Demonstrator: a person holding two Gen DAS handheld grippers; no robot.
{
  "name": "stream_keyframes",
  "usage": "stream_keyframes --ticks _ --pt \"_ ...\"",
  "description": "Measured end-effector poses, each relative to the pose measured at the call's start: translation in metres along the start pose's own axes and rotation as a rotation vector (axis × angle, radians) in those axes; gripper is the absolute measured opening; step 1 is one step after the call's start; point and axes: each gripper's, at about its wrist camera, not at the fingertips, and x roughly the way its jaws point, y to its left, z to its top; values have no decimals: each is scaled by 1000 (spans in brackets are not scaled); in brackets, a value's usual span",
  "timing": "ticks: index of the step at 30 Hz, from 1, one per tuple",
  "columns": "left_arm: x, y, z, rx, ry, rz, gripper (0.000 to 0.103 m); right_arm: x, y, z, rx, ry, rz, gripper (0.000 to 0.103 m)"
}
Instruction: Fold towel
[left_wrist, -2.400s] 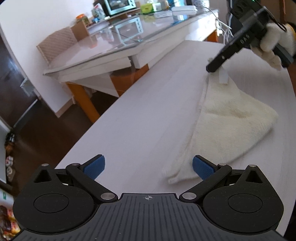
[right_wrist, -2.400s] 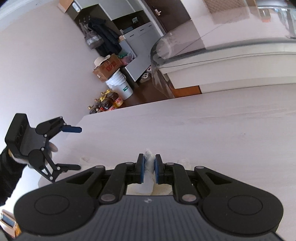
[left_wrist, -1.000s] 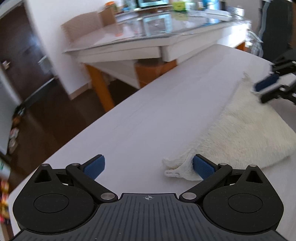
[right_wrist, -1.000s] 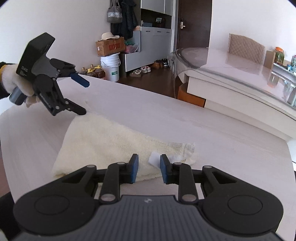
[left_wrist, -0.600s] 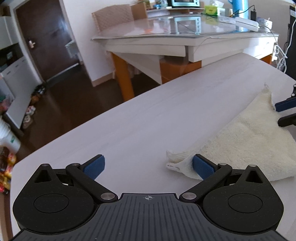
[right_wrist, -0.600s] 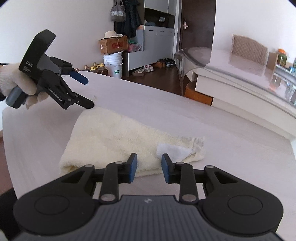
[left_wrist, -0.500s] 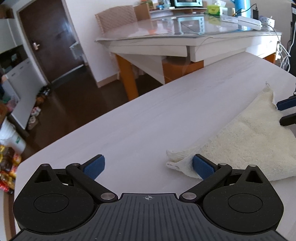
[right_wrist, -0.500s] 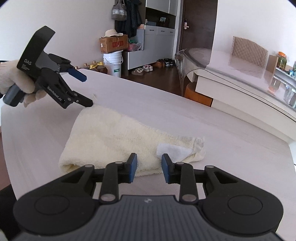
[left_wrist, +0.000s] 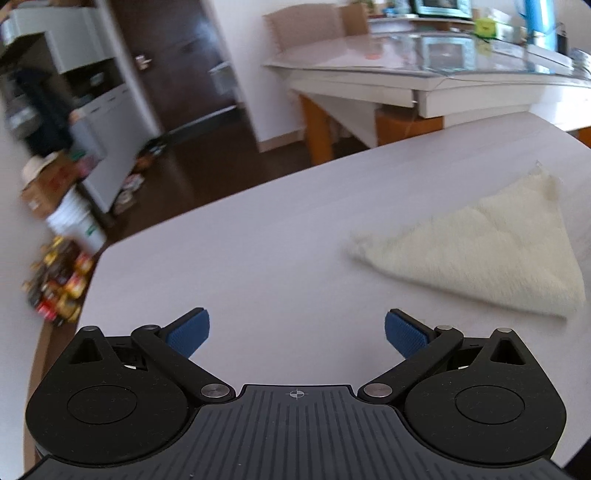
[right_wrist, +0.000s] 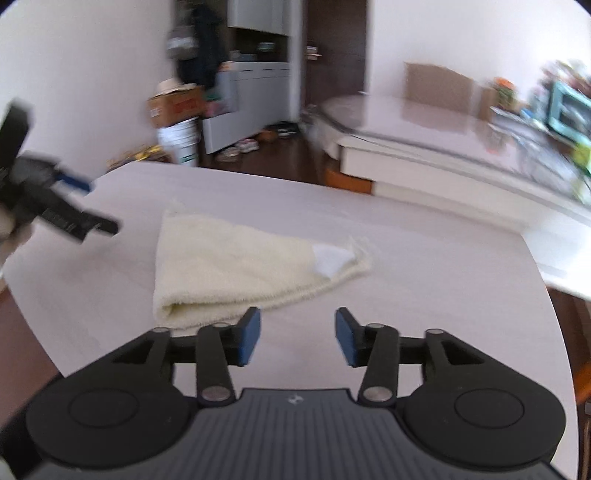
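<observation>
Since the earlier frame we have let go of the towel (right_wrist: 236, 266): our right tool (right_wrist: 297, 341) has just been opening, nothing between its pads, and our left tool (left_wrist: 295, 334) has backed off, wide open and empty. Towel lies folded near the surface (left_wrist: 258, 258) middle, well clear of its edges, white tag up. Both tools stand off so the fold can settle.

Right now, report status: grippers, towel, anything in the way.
Left gripper open, empty. Right gripper open, jaws just widened, nothing between them. Towel folded on the table, clear of both. Nothing in the way.
</observation>
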Motion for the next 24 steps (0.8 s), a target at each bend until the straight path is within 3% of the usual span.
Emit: stream_keyframes --ticks 4,9,15,24 --pt "-26 -9 -21 -71 -19 -29 103 -17 11 -11 87 -1 -44 78" --pt "-46 -25 -35 -111 -23 -69 103 -30 24 -21 119 1 -66 93" --pt "-60 -39 -45 -100 -34 -89 103 -44 34 -31 139 -42 -99 103" --pt "-62 -44 -50 -112 -34 -82 103 -56 39 -40 181 -130 -65 103"
